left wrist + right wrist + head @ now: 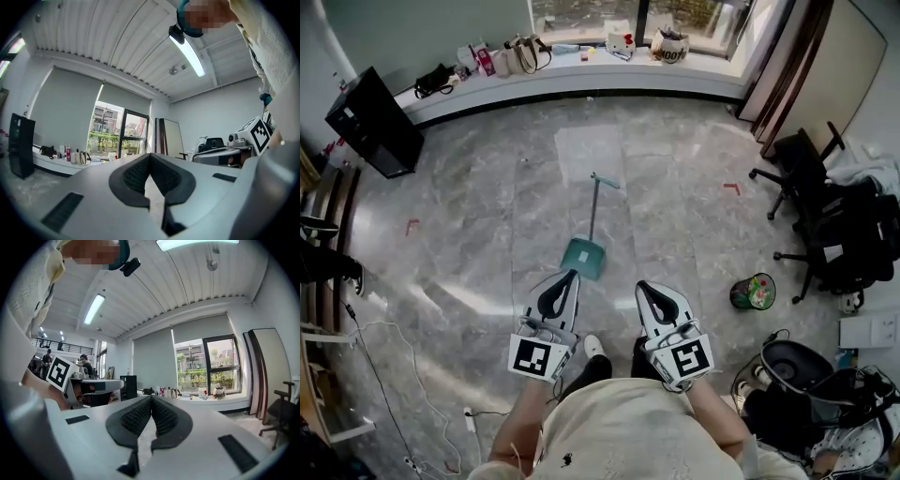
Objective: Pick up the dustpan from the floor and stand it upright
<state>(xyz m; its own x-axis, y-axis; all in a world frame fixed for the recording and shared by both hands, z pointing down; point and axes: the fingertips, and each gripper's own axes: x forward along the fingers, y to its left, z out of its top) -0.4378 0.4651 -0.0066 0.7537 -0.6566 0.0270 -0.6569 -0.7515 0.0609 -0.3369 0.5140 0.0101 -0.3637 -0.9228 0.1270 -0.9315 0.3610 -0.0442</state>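
A teal dustpan [583, 257] stands on the grey floor, its long handle [595, 208] rising to a crossbar grip at the top. Both grippers are held up near my body, away from it. My left gripper [569, 275] is shut with its tips meeting and nothing between them; its closed jaws [150, 157] point level at the window wall. My right gripper [642, 285] is also shut and empty, its closed jaws [151, 400] aimed level toward the window. The dustpan is out of sight in both gripper views.
A black cabinet [373, 122] stands at the left wall. Bags and small items line the window ledge [581, 70]. Office chairs [811, 197] and a green patterned ball [753, 292] sit at the right. Cables [394, 375] trail over the floor at the lower left.
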